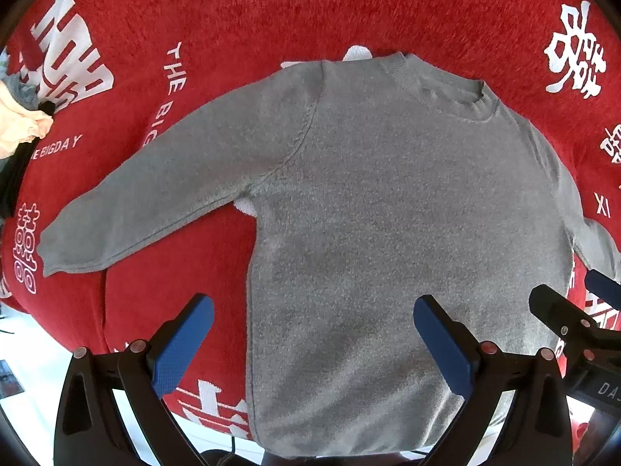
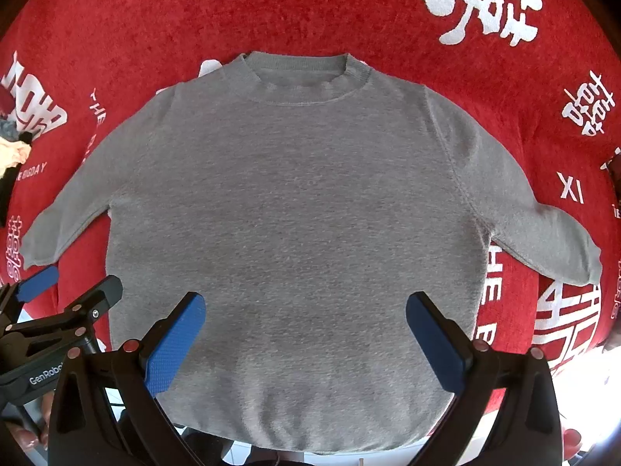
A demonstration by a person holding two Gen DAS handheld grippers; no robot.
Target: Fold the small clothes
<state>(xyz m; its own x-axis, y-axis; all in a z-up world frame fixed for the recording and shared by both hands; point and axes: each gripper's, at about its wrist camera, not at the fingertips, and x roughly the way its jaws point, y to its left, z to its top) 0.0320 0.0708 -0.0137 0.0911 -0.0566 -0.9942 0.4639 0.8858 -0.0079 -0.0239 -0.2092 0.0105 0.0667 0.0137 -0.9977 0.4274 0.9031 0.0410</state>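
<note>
Across the red cloth (image 2: 310,7) the grey sweater (image 2: 295,209) lies flat, collar at twelve o'clock; left claw (image 1: 313,343) and right claw (image 2: 306,339) hover at six, both spread wide, empty. Risk: pinching one layer drags the hem askew

Both wrist views bright, evenly lit; daylight-like, source direction cannot tell. I see no hard shadows on grey sweater (image 2: 295,202), no glare. Strong fisheye bending at edges: white lettering on red cloth (image 1: 271,11) curves, corners vignette black. Centre sharp, knit texture resolved; outer rim softer.
</note>
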